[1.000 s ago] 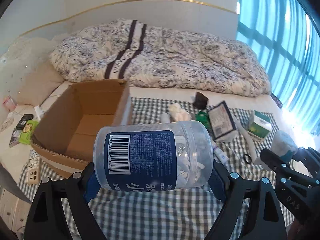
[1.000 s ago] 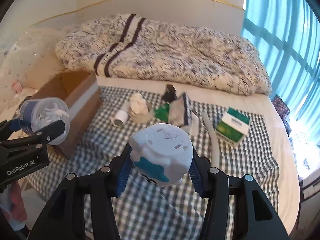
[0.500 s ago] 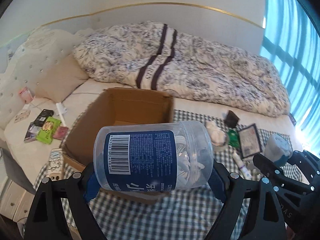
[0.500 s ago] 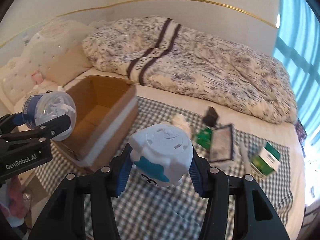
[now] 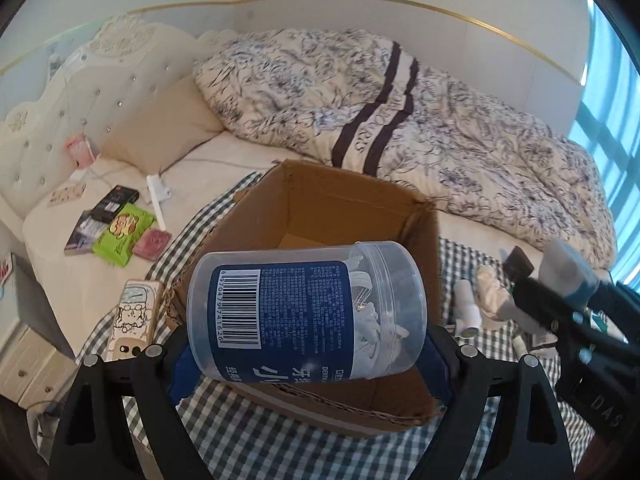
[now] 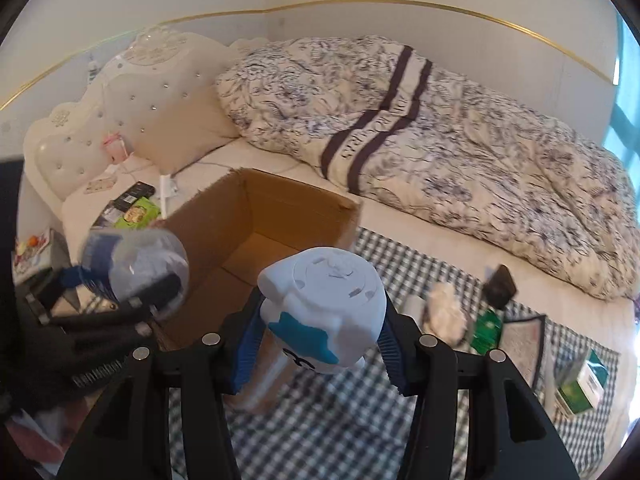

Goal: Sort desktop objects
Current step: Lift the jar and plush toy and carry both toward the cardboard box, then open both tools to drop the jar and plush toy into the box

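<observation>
Left fingers (image 5: 308, 354) pinch the jar (image 5: 306, 316); right fingers (image 6: 318, 346) pinch the white bottle (image 6: 320, 308).

Bright daylight from the right window (image 5: 612, 152); fisheye-curved edges, slight blur.

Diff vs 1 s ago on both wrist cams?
Both tools swung left toward the cardboard box, which now sits straight ahead of each. The left tool still grips the clear jar; the right tool still grips the white and blue container. Nothing was released. Items on the checked cloth look unmoved.
</observation>
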`<act>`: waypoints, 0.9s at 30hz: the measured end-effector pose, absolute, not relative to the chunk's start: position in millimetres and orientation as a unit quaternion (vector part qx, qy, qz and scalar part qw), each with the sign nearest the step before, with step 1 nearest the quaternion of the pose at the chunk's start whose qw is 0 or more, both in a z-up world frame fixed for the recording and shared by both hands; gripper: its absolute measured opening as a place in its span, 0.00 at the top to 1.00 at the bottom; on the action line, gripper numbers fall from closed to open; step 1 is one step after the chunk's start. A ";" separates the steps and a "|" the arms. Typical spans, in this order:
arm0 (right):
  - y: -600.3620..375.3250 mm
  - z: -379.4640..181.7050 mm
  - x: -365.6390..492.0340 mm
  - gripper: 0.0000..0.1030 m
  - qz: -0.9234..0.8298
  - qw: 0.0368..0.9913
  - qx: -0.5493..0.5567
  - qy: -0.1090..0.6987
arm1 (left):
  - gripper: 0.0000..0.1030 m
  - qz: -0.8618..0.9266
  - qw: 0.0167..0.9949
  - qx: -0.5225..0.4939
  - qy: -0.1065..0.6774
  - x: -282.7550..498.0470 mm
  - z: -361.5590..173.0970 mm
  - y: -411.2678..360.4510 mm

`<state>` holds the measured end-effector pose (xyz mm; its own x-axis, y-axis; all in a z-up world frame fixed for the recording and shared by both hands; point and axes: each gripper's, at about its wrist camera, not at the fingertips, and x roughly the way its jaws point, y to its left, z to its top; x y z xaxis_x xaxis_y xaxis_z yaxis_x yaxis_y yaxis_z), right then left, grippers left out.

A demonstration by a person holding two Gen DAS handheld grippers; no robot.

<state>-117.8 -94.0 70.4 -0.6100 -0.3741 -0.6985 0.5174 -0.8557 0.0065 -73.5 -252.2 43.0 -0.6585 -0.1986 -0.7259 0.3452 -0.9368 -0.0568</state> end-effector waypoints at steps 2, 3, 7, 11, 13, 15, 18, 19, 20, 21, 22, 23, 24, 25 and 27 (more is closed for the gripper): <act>-104.0 69.0 -125.1 0.50 -0.888 0.258 0.369 0.098 | 0.13 -0.903 0.151 0.390 0.097 -76.2 37.3 -255.8; -110.4 67.2 -130.5 0.50 -0.885 0.261 0.372 0.100 | 0.13 -0.902 0.152 0.392 0.097 -77.7 34.2 -258.2; -125.8 62.3 -144.3 0.50 -0.882 0.265 0.376 0.103 | 0.13 -0.900 0.150 0.398 0.097 -82.8 24.2 -263.8; -140.8 53.2 -158.1 0.50 -0.877 0.266 0.385 0.105 | 0.13 -0.895 0.151 0.407 0.101 -89.1 12.6 -271.0; -149.1 47.1 -164.3 0.50 -0.874 0.266 0.391 0.109 | 0.13 -0.895 0.146 0.410 0.103 -92.1 8.8 -273.1; -157.1 40.8 -169.2 0.50 -0.871 0.266 0.397 0.110 | 0.13 -0.895 0.142 0.410 0.100 -94.9 6.2 -273.7; -167.8 31.5 -174.1 0.50 -0.868 0.268 0.403 0.111 | 0.13 -0.896 0.138 0.412 0.096 -98.8 2.7 -274.3; -170.9 28.6 -175.3 0.50 -0.867 0.268 0.405 0.112 | 0.13 -0.895 0.138 0.412 0.096 -100.0 1.1 -275.1; -173.2 26.7 -176.2 0.50 -0.866 0.269 0.406 0.113 | 0.13 -0.895 0.139 0.413 0.097 -101.1 -0.1 -275.9; -175.2 24.9 -177.2 0.50 -0.865 0.268 0.408 0.115 | 0.13 -0.894 0.140 0.414 0.099 -101.6 -1.4 -276.9; -176.9 22.6 -178.1 0.50 -0.865 0.268 0.409 0.117 | 0.13 -0.894 0.140 0.414 0.100 -102.5 -2.8 -277.7; -177.6 21.7 -178.6 0.50 -0.865 0.268 0.409 0.118 | 0.13 -0.893 0.140 0.415 0.102 -103.1 -4.3 -278.4; -179.0 20.2 -179.6 0.50 -0.864 0.268 0.409 0.118 | 0.13 -0.893 0.140 0.415 0.103 -103.7 -5.9 -279.2; -178.9 19.7 -180.3 0.50 -0.864 0.268 0.410 0.117 | 0.13 -0.892 0.141 0.416 0.103 -104.5 -7.2 -278.8; -177.4 19.5 -182.3 0.46 -0.864 0.270 0.411 0.107 | 0.13 -0.891 0.141 0.418 0.105 -104.6 -9.2 -279.5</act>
<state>-182.3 -177.4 19.5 -0.5161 -0.3781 -0.7686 0.5543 -0.8315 0.0369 -104.6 -279.5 -9.2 -0.6114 -0.1641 -0.7741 0.3390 -0.9383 -0.0688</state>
